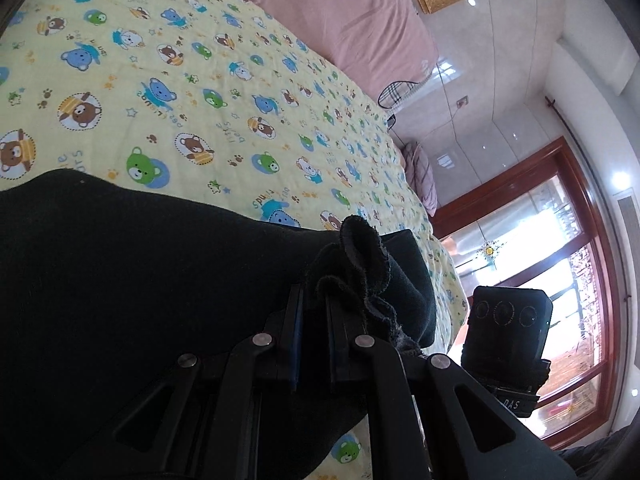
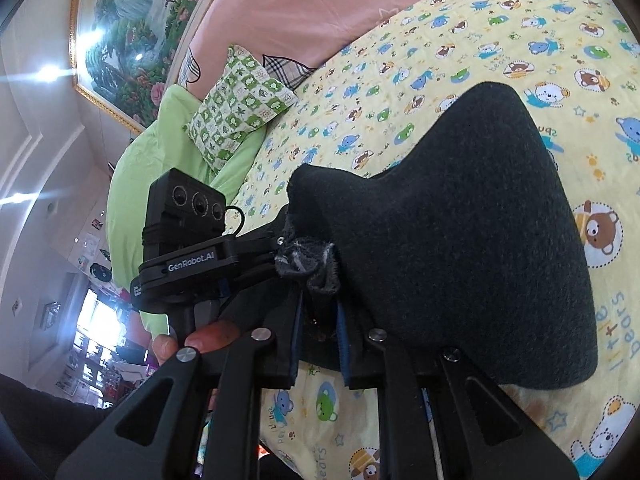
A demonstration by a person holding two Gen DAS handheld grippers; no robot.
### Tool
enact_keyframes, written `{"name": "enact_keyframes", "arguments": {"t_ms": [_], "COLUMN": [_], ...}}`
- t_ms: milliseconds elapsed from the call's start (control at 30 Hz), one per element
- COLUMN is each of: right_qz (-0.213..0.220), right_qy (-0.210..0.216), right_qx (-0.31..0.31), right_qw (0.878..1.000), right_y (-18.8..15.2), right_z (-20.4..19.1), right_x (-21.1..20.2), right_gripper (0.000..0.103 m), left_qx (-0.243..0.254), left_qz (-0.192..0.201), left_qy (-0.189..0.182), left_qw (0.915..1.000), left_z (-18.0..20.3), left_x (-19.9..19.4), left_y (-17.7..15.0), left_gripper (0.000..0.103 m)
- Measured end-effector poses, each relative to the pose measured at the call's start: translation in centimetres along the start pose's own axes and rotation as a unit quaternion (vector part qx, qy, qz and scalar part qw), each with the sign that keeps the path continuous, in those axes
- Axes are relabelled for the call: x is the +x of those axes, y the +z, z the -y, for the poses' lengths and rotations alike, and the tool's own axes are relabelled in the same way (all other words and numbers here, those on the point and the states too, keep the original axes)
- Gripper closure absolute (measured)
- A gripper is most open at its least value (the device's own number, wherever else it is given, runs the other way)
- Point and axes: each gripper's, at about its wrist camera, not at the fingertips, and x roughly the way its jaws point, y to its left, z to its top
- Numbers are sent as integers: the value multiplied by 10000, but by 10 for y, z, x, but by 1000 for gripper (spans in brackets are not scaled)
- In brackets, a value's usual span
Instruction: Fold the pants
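Black, felt-like fabric fills both views: the pants [image 1: 120, 280] lie on a bed, part draped and part lifted, their surface matte and slightly fuzzy; in the left wrist view a bunched, frayed hem rises in soft ruffles right at the tips of the left gripper [image 1: 314, 300], whose jaws stand narrow, pinching that gathered edge between the blue-lined pads; in the right wrist view the same pants [image 2: 460, 240] spread as a broad dark fold with a rounded far corner, and a crumpled greyish edge sits clamped at the tips of the right gripper [image 2: 318, 300], its jaws likewise drawn close on the cloth; the two grippers hold neighbouring bits of the same edge, for the other tool shows beside each: the right one's black camera block [image 1: 508, 320] with three round lenses in the left view, and the left one's body marked GenRobot.AI [image 2: 192, 240] in the right view, with a hand [image 2: 192, 344] wrapped around its handle; beneath the pants lies a pale yellow quilted bedspread [image 1: 220, 92] printed with cartoon bears in blue, green and brown; a pink duvet [image 1: 332, 8] with plaid patches lies along its far side; a green-and-white checked pillow [image 2: 236, 112] rests on a lime green cushion [image 2: 140, 168]; a gold-framed landscape painting [image 2: 132, 40] hangs on the pale wall, and a red-brown wooden window frame [image 1: 592, 216] lets in bright daylight
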Motion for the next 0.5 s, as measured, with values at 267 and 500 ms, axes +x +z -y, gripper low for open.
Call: {"name": "enact_keyframes", "arguments": {"t_ms": [267, 500], "right_qz": [-71, -197], "right_qy": [82, 165], "right_qx": [-85, -229], "right_qw": [9999, 9994], "right_y": [-4, -3], "right_z": [-12, -27], "right_x": [6, 14], "right_gripper": [66, 65], "left_qx": [-145, -329], "left_qz": [491, 940], "left_qy": [316, 743], "left_qw": [9982, 9923], "left_z": [1, 0], "left_x": [-42, -89], "left_y": [-11, -28], "left_gripper": [95, 95]}}
